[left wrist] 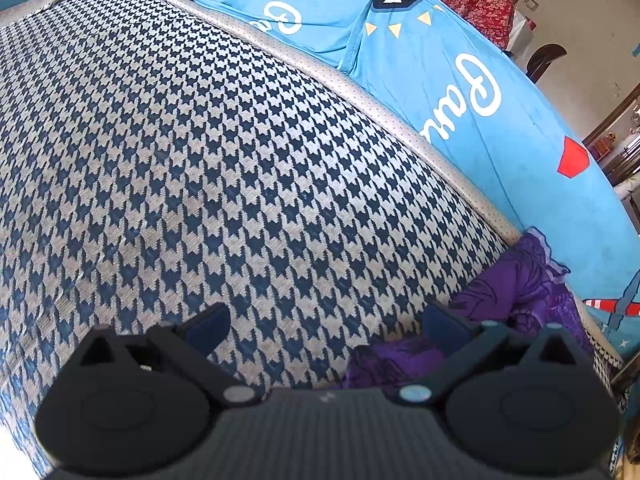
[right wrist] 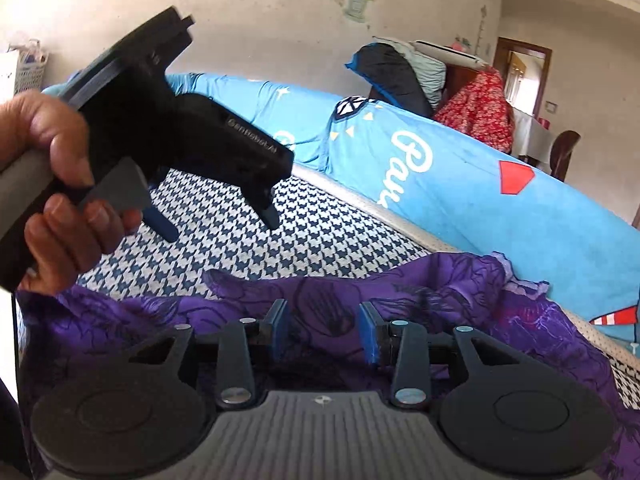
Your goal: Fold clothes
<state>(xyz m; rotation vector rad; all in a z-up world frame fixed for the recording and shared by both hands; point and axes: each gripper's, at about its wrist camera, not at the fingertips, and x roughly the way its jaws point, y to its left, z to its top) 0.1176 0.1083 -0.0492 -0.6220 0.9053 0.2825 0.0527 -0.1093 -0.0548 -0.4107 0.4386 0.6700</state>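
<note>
A crumpled purple garment (right wrist: 420, 292) lies across the lower half of the right wrist view, on a houndstooth cushion (left wrist: 224, 152) edged by a blue printed cover (left wrist: 480, 128). The right gripper (right wrist: 324, 332) hangs low over the garment, fingers apart with cloth showing between them. At left, a hand (right wrist: 60, 192) holds the left gripper (right wrist: 224, 226), fingers spread, empty above the cushion.

garment (right wrist: 420, 284) on cushion (left wrist: 200, 160), before sheet (right wrist: 460, 184)
</note>
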